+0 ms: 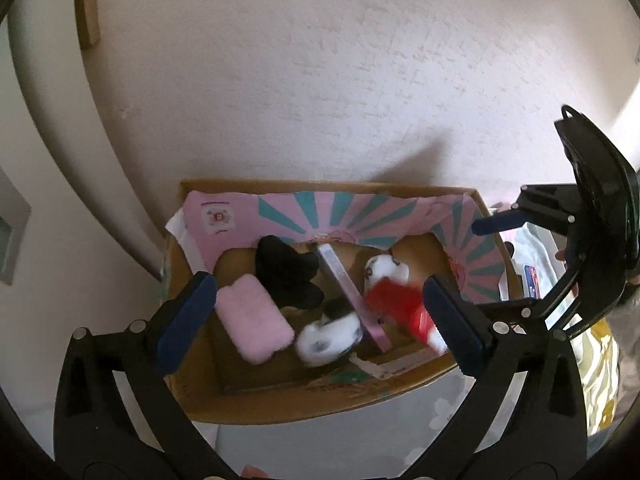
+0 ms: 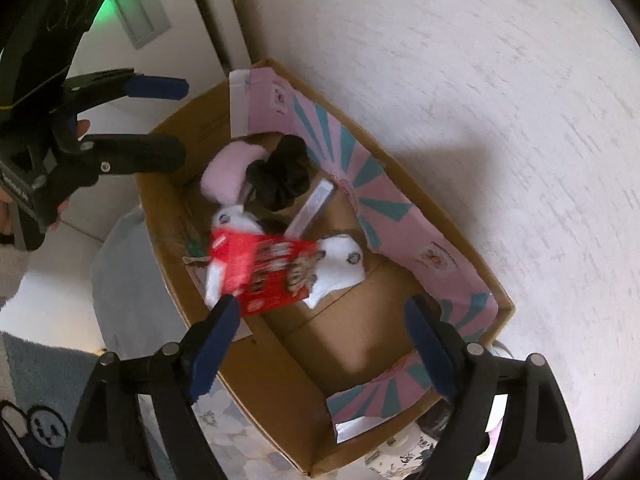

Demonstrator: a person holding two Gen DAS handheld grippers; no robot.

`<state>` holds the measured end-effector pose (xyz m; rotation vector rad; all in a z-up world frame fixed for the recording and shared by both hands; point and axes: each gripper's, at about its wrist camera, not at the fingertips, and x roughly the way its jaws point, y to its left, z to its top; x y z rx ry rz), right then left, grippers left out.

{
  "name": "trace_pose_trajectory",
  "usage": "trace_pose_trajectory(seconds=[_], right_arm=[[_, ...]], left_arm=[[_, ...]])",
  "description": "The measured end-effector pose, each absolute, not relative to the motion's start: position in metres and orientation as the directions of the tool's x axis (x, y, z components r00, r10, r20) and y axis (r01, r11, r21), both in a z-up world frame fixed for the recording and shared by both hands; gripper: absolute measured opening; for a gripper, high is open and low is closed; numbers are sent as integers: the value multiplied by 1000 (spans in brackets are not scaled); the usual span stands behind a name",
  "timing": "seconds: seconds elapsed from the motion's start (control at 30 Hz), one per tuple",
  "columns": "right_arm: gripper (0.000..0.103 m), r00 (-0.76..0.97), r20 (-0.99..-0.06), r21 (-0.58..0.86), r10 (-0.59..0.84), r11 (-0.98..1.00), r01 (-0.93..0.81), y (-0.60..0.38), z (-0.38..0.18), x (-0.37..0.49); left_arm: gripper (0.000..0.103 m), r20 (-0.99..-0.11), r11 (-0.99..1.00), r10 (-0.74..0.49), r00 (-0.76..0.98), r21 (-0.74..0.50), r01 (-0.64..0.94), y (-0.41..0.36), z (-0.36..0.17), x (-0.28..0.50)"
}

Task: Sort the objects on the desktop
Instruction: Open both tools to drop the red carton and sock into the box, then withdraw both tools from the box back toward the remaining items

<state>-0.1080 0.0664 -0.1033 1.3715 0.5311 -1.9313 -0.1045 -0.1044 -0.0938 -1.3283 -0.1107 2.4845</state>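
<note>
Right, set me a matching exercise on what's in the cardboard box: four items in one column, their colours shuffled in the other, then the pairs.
Items:
1. fluffy pad
2. scrunchie
3. snack packet
4. box lining

Colours:
A. red
B. pink with teal rays
C. black
D. plain pale pink

Pairs: 1-D, 2-C, 3-A, 4-B

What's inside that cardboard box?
Inside the cardboard box: a pink fuzzy pad, black scrunchie, white plush toys, a red packet. Whatever lies beneath them is covered.
</note>
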Motion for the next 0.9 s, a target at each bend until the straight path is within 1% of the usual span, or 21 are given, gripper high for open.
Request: trace_pose_trajectory(seconds=[0.07,0.23,0.4,0.53,0.67,0.83,0.9], right_arm=[[103,-223,-921,60,-320,-682,729,65,-101,-104],[102,-247,-901,87,-357,-705,703,79,-86,-98],[103,-285,-893,63,-348,-724,686,99,-70,-87],[103,-309,-878,74,-366,-741,667,115,-56,-79],[103,-339,-856,100,-391,-768,633,146,-36,-71],[103,-383,-841,96,-383,-801,591,189,-14,-61],[103,-392,-838,98,-380,-811,577,207,-8,-56]], left_arm=[[103,-784,-945,319,-533,-221,-240,-106,-88,-101],[103,-764,-945,321,-560,-220,-242,-106,-74,-90],[103,-756,-950,302,-581,-189,-248,-103,-61,-78],[103,-745,-953,294,-599,-179,-246,-99,-49,-69],[103,-729,-950,303,-614,-184,-251,-92,-31,-59],[103,-709,-952,291,-642,-151,-266,-75,-6,-46],[103,-701,-949,303,-646,-155,-276,-68,1,-42]])
